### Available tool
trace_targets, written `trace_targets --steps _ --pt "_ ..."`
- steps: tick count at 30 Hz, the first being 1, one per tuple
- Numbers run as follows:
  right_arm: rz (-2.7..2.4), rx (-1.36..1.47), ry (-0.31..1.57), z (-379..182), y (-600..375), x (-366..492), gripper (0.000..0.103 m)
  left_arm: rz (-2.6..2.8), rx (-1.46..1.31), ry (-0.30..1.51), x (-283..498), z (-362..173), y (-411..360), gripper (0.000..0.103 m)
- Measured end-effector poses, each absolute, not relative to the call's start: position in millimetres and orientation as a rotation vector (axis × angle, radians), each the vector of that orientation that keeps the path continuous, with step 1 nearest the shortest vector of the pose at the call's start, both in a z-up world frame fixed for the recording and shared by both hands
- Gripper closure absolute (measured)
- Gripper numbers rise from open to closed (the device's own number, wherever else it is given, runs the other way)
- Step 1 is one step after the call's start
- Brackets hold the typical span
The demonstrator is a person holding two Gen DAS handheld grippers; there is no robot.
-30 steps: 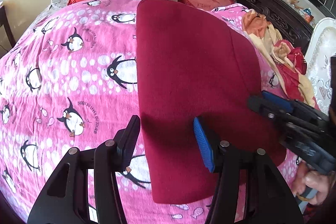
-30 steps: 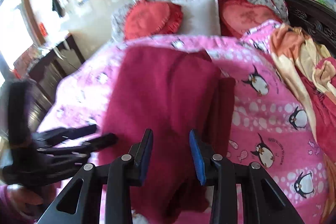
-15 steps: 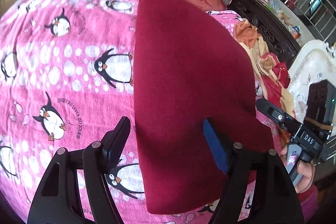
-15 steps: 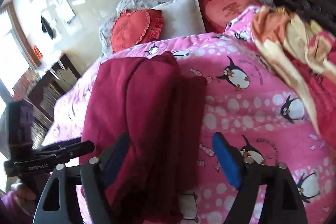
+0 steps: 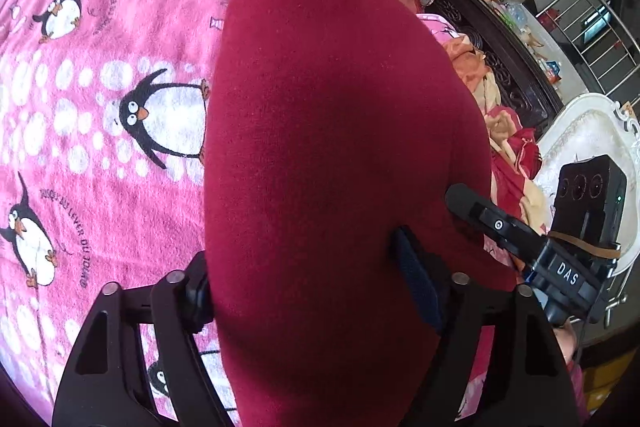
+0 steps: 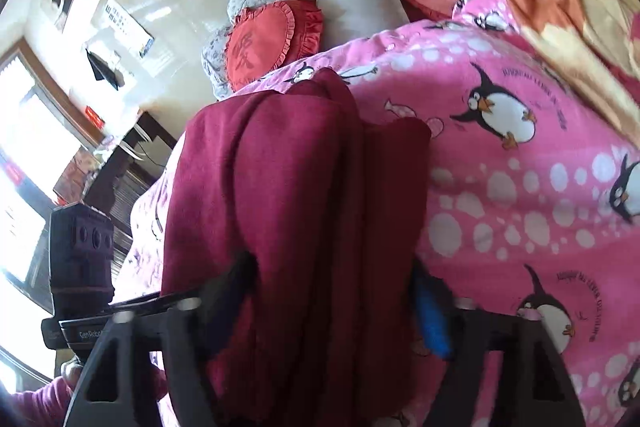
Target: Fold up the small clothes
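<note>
Both grippers nearer than before: left gripper (image 5: 304,291) spread, right gripper (image 6: 336,291) narrowing, astride maroon garment (image 5: 332,147) lengthwise toward pillows (image 6: 356,3).

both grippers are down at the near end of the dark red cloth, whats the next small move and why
Probably finish closing both on the near edge, then lift it toward the pillows. The dark red garment lies as a long strip on the penguin blanket. The left gripper straddles its near end, and the right gripper, jaws closing, has the bunched folds between its fingers. A firm pinch seems needed before folding it in half.
</note>
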State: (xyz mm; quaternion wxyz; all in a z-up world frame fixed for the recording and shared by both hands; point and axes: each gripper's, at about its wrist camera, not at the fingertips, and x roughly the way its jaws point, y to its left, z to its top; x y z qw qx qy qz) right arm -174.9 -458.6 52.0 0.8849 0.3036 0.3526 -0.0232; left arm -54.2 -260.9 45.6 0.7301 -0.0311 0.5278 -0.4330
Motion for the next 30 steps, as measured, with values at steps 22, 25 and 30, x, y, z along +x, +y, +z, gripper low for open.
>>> trace_targets --steps 22,25,30 --pt "0.070 0.663 0.969 46 -329 -220 0.058 -0.833 0.038 1.262 -118 46 -102 0.045" --pt "0.062 0.661 0.948 56 -328 -229 0.058 -0.812 0.017 1.253 -120 52 -94 0.044" --pt "0.085 0.478 0.895 102 -308 -250 0.058 -0.722 0.057 1.196 -123 65 -85 0.042"
